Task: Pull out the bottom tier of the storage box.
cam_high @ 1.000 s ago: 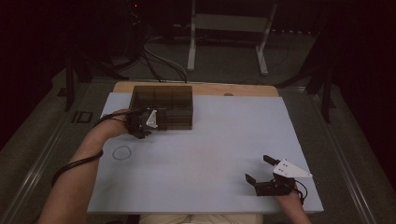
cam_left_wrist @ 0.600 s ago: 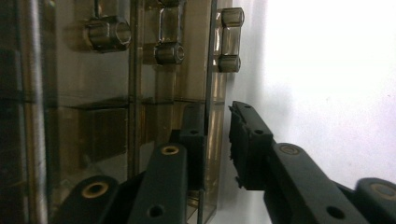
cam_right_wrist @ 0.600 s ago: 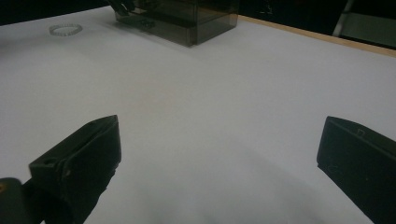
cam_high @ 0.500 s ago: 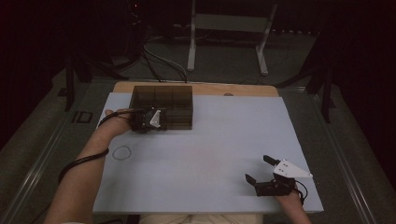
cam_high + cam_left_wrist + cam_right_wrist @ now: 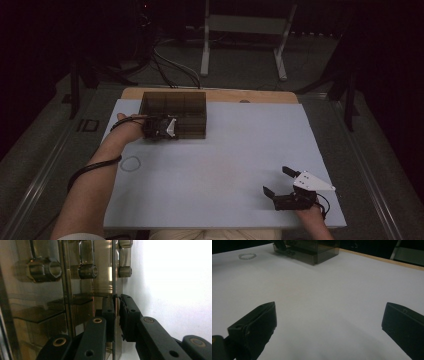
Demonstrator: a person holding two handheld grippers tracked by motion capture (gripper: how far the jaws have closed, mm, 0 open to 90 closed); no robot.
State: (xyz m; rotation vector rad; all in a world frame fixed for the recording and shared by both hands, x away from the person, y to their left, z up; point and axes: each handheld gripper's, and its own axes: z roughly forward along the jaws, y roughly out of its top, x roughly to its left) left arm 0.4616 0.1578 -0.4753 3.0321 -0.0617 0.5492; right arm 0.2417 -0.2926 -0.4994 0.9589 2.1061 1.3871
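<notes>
**Left fingers clamped on the box wall, right fingers spread over bare table**

Your left gripper (image 5: 159,127) sat at the near left corner of the smoked, see-through compartment box (image 5: 174,114), which stood at the far left of the white table (image 5: 225,160). In the left gripper view, your fingers (image 5: 108,315) were pinched together on a thin transparent wall (image 5: 114,277) of that box, one finger on each side of the pane, with hardly any gap between them. Metal cylindrical parts (image 5: 87,270) lay in the compartments beyond the wall; what they were, you could not tell.

Your right gripper (image 5: 278,183) rested low over the near right part of the table, well apart from the box. Its fingers (image 5: 262,322) were spread wide and held nothing, with plain white surface between them.

A small pale ring (image 5: 131,163) lay flat on the table near your left forearm (image 5: 92,185), close to the black cable (image 5: 95,165) looping around it.
</notes>
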